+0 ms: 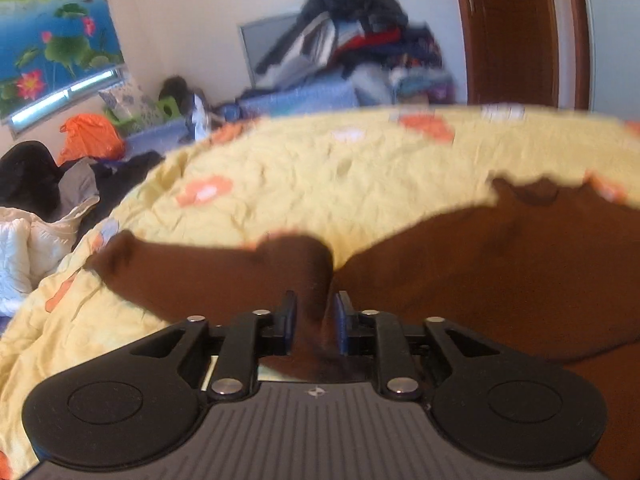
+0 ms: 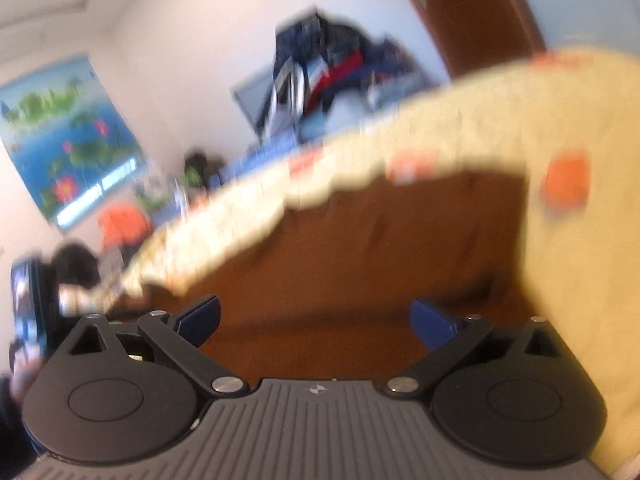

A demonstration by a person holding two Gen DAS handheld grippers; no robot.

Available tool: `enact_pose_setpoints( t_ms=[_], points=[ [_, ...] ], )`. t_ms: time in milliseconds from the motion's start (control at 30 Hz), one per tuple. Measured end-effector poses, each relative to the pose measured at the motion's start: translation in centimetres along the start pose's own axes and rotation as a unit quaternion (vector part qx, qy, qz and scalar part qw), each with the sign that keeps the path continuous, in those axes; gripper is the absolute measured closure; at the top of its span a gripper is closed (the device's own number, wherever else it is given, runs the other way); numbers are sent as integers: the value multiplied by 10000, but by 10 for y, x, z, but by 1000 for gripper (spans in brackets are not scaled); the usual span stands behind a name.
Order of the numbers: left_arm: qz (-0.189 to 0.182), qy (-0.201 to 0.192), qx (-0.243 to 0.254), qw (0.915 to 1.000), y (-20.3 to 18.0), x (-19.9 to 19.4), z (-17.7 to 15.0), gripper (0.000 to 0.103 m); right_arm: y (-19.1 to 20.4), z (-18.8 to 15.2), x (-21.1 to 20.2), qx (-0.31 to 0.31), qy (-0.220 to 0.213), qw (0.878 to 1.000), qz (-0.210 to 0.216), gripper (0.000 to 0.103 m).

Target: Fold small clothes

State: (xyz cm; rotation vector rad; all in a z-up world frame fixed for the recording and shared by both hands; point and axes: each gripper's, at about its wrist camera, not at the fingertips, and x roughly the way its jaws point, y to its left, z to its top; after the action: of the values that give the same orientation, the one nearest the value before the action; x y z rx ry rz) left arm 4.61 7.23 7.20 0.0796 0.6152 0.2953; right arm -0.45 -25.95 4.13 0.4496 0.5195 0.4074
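Observation:
A brown garment (image 1: pixel 480 272) lies spread on a yellow bedspread (image 1: pixel 320 176) with orange flowers. One part of it stretches left as a long flap (image 1: pixel 180 268). My left gripper (image 1: pixel 315 320) sits low over the garment with its jaws a small way apart. A raised fold of the brown cloth stands between the blue pads (image 1: pixel 291 316), loose rather than pinched. In the blurred right wrist view, my right gripper (image 2: pixel 316 322) is spread wide above the brown garment (image 2: pixel 380 248), holding nothing. The bedspread (image 2: pixel 580 280) curves round its right side.
A high heap of clothes (image 1: pixel 352 40) stands on a blue-covered surface against the back wall, beside a brown door (image 1: pixel 516 32). Left of the bed are an orange bag (image 1: pixel 90 136), dark clothing (image 1: pixel 28 176) and a white quilt (image 1: pixel 24 248). A lotus poster (image 1: pixel 48 40) hangs on the wall.

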Motion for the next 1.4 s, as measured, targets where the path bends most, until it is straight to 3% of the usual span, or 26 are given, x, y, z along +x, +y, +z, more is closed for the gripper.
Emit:
enact_pose_setpoints(
  t_ms=[33,67,100,200,300,333,400,467,700,833,933,1000,1033,1100,1200,1233,1300,1400],
  points=[
    [-202,-132,-125,9996,-2,-7,3,62,-2,11,-2,-17,-144,9999,-66,0],
    [-405,-190,-178,9988,-8,-9,6,38,-4,24,1,-63,-193,9996,-184,0],
    [-578,-208,-157,9980,-18,-6,8,24,-6,35,9,-174,-196,9991,-332,0],
    [-859,137,77,9962,-55,23,5,24,-14,54,58,-634,353,9916,-1074,0],
    [-897,652,189,9937,-73,60,-4,24,-25,50,103,-1017,1022,9766,-1593,3],
    [-977,611,112,9933,-70,67,-11,23,-29,44,111,-1195,1152,9708,-1733,2],
    [-1126,536,0,9922,-55,73,-16,17,-26,27,112,-1910,1112,9567,-1895,0],
    [-1160,374,130,9925,-46,74,-21,17,-35,29,103,-1734,1042,9634,-1757,0],
    [-943,294,50,9951,-44,62,-20,17,-37,28,103,-1852,1036,9582,-1918,0],
    [-1100,-176,-672,9915,7,28,-23,18,-38,29,101,-1861,1001,9586,-1908,0],
    [-930,-429,-1434,9844,74,19,-20,14,-38,30,101,-1868,988,9587,-1904,0],
    [-628,-406,-2111,9746,129,31,-14,14,-37,29,101,-1870,985,9586,-1906,0],
    [-439,-356,-2531,9658,159,40,-11,14,-37,29,101,-1871,984,9587,-1906,0],
    [-73,-248,-3507,9361,221,61,-13,14,-37,30,101,-1869,977,9587,-1907,0],
    [28,7,-4592,8883,294,98,-22,15,-37,29,101,-1861,964,9588,-1917,0],
    [43,42,-4751,8799,309,108,-23,15,-36,30,102,-1862,961,9588,-1920,0],
    [60,65,-4802,8771,325,126,-21,15,-37,30,102,-1850,958,9591,-1916,0],
    [-46,130,-4712,8819,331,146,-17,15,-37,30,102,-1851,955,9589,-1927,0]
  ],
)
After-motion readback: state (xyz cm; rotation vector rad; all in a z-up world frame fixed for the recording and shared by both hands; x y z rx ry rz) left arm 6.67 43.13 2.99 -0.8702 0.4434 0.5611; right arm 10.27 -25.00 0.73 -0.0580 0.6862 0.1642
